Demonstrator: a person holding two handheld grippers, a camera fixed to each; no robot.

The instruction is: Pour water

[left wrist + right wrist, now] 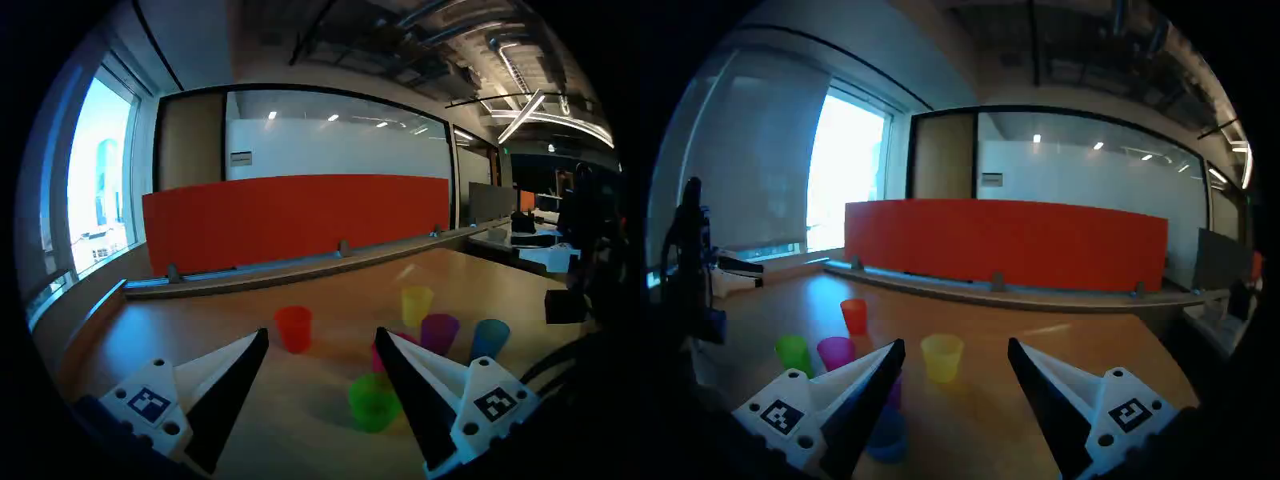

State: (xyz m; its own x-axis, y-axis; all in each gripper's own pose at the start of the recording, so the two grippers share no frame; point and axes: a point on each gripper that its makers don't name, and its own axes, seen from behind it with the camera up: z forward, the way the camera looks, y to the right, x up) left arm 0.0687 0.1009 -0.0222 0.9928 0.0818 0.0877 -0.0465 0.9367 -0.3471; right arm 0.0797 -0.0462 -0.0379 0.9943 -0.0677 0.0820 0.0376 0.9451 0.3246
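Several small plastic cups stand on the wooden table (240, 376). In the left gripper view, a red cup (294, 328) stands just beyond my open left gripper (320, 334). A green cup (374, 402) is close by its right finger, which half hides a pink cup (378, 358). Yellow (417, 306), purple (439, 334) and blue (489, 338) cups stand farther right. In the right gripper view, my right gripper (955, 346) is open and empty, with a yellow cup (942, 357) between and beyond its fingers. A blue cup (886, 434) sits low by its left finger. No cup is touched.
An orange divider panel (296, 216) and a metal rail (320, 260) run along the table's far edge. A window (844, 172) lights the left side. Red (854, 315), green (793, 354) and magenta (836, 353) cups stand left. The other gripper (732, 272) is at the far left.
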